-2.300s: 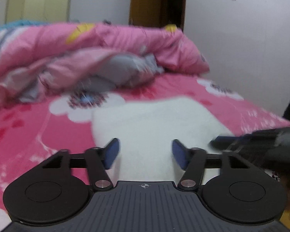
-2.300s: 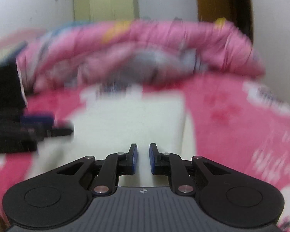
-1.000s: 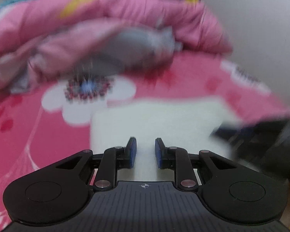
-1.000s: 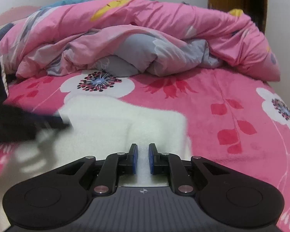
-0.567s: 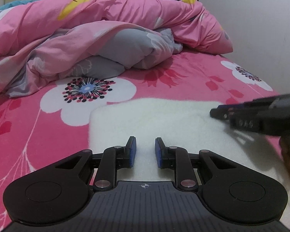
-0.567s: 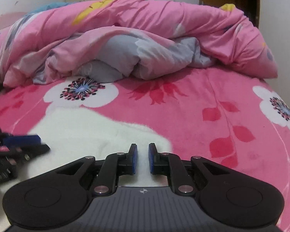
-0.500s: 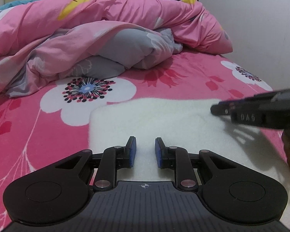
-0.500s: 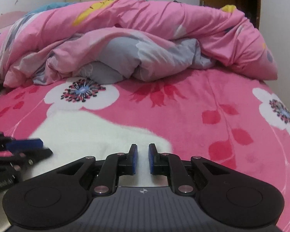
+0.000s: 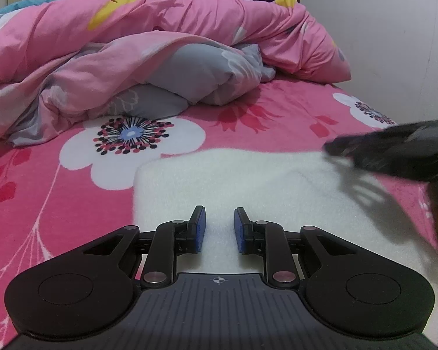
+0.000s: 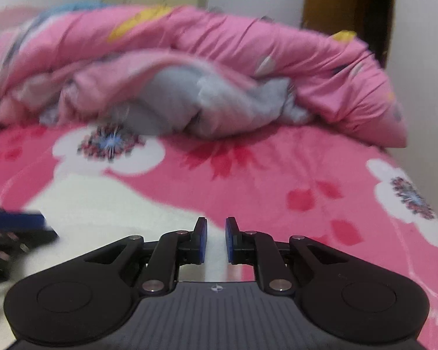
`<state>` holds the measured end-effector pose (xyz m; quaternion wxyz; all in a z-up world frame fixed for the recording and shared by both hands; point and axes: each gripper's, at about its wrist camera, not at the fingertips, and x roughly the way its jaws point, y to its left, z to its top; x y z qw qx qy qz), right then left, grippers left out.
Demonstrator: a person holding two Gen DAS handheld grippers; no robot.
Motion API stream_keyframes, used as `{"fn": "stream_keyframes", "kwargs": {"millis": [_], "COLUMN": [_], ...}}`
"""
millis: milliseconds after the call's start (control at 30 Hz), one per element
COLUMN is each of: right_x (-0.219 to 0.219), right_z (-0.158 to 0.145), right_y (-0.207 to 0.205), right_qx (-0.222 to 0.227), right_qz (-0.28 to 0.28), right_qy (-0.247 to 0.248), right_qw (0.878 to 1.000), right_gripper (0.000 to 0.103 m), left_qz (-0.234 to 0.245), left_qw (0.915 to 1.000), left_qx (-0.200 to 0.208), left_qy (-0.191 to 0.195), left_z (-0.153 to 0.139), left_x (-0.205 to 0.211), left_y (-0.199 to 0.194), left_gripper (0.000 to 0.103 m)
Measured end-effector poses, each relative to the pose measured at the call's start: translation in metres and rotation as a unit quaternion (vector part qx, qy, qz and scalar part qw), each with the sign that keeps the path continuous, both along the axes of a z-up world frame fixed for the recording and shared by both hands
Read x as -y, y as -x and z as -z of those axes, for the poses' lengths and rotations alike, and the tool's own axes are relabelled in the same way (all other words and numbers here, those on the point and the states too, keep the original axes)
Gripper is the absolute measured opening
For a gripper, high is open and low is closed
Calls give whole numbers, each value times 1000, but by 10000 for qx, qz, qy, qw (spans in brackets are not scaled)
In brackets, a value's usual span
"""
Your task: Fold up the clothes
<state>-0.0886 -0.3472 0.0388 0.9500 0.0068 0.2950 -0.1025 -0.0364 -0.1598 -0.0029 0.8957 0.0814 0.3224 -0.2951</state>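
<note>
left claw (image 9: 219, 230): narrowed to a small gap, nothing pinched, low over the near part of the white garment (image 9: 248, 180).
right claw (image 10: 216, 240): nearly closed, empty, at the garment's right edge.
step: judged smoothing; press flat, outward.
room: bare pink bed sheet (image 10: 306, 180) right; heaped quilt (image 9: 160, 58) blocks beyond.

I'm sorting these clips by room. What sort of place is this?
Most likely a bedroom: a bed with a pink flowered sheet, a rumpled pink and grey quilt heaped at the far end, and a white garment lying on the sheet.
</note>
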Motion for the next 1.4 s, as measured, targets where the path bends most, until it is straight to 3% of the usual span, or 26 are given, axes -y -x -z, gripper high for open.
{"fn": "stream_keyframes", "kwargs": {"millis": [133, 267, 300, 500, 633, 700, 800, 967, 1133, 1400], "right_x": [-4, -16, -16, -31, -40, -31, -22, -26, -27, -51], "right_z": [-20, 15, 18, -14, 6, 26, 27, 32, 27, -14], "right_y": [34, 36, 39, 78, 83, 82, 86, 93, 100, 146], "right_qx": [340, -294, -270, 419, 20, 97, 230, 410, 419, 708], "right_qz": [-303, -373, -314, -274, -153, -121, -33, 24, 112, 120], "right_qy": [-597, -488, -526, -990, -749, -1012, -1379, -1362, -1495, -1142], "right_qw": [9972, 9977, 9978, 9938, 9971, 9947, 9902, 9898, 9878, 9909], "right_gripper": [14, 14, 14, 15, 15, 16, 16, 16, 16, 17], "left_qz": [-16, -21, -16, -18, 9, -17, 11, 357, 473, 303], "left_qw": [10000, 9999, 9999, 9996, 9991, 9990, 9983, 9956, 9929, 9948], "left_qx": [1, 46, 71, 162, 230, 241, 459, 823, 934, 801], "left_qy": [-4, -102, -137, -241, -345, -373, -349, -258, -565, -558], "left_z": [0, -1, -1, -1, -3, -9, -23, -36, -11, -12], "left_x": [0, 4, 4, 6, 9, 7, -1, -23, -24, -21], "left_y": [0, 1, 2, 5, 6, 9, 26, 72, 100, 95], "left_gripper": [21, 21, 21, 21, 21, 22, 23, 28, 28, 28]}}
